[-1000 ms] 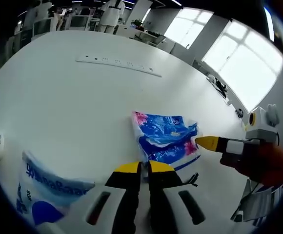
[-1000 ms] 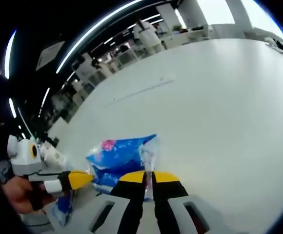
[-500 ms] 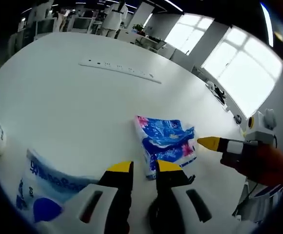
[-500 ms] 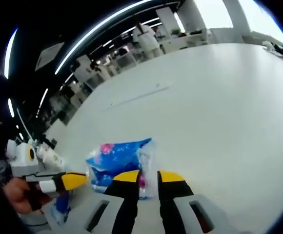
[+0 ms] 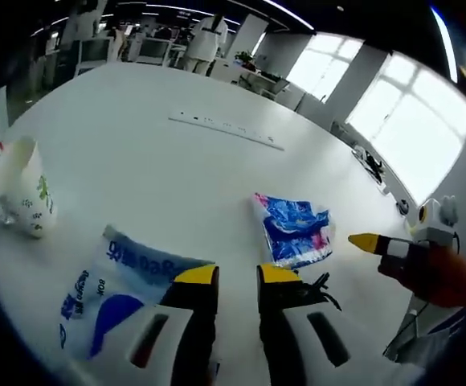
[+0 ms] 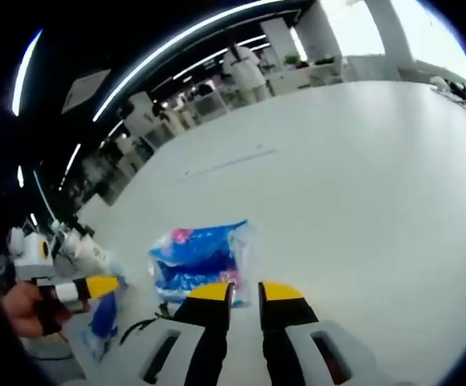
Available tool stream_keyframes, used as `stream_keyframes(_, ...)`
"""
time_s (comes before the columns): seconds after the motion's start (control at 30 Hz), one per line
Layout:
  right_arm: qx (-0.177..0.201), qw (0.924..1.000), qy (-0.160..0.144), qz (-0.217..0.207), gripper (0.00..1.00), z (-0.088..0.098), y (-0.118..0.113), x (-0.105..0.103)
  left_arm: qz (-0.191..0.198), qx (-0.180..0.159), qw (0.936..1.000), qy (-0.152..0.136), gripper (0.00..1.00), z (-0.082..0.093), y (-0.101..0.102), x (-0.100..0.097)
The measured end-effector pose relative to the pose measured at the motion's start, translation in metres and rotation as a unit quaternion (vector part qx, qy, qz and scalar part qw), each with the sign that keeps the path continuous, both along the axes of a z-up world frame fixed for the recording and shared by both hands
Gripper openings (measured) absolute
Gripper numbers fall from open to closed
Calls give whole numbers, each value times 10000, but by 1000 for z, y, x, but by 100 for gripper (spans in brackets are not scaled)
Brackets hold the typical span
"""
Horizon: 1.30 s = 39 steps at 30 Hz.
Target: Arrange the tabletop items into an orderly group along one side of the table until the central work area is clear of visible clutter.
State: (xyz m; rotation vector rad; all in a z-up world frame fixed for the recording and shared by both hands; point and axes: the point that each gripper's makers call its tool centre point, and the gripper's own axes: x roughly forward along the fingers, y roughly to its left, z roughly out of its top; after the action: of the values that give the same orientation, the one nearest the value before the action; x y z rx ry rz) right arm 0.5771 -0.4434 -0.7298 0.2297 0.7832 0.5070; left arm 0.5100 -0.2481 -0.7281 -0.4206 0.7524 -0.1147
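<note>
A blue and pink tissue pack lies flat on the white table, just ahead and right of my left gripper, whose jaws stand apart with nothing between them. A white and blue tissue pack lies by that gripper's left jaw. My right gripper, held in a hand, points at the blue pack from the right. In the right gripper view, the blue pack rests just beyond my right gripper, which is open and empty. My left gripper shows at the left there.
A white paper cup with green print stands at the far left. A long white power strip lies across the far table. A small black clip or cable sits near the left gripper's right jaw. More cups stand behind the left gripper.
Both grippers have gone from shut to open. The right one has let go of the blue pack's plastic flap. Both cameras have pulled back, bringing the cup and white pack into fuller view.
</note>
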Motion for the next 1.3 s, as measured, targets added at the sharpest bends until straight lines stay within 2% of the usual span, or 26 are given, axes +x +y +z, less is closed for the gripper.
stream_keyframes(0.3,-67,9993,-173,335,10,11,14,-21,176,-35,9998,-77,15,7,17,-28)
stream_keyframes(0.53,-97,9982,-217,545,11,14,25,-38,229,19,9997,-92,14,14,24,-59)
stream_keyframes(0.7,-62,9980,-183,599,11,14,33,-53,293,17,9995,-78,14,16,30,-83)
stream_keyframes(0.8,-46,9979,-176,616,11,14,38,-61,359,-173,9992,-94,14,18,33,-97)
stream_keyframes(0.9,-19,9978,-158,637,11,14,43,-71,313,-81,9995,-68,14,17,40,-114)
stream_keyframes(1.07,-23,9975,-119,702,11,12,51,-87,617,-163,9980,8,14,16,63,-137)
stream_keyframes(1.3,-31,9968,-33,793,11,6,63,-106,768,-211,9967,149,14,11,71,-161)
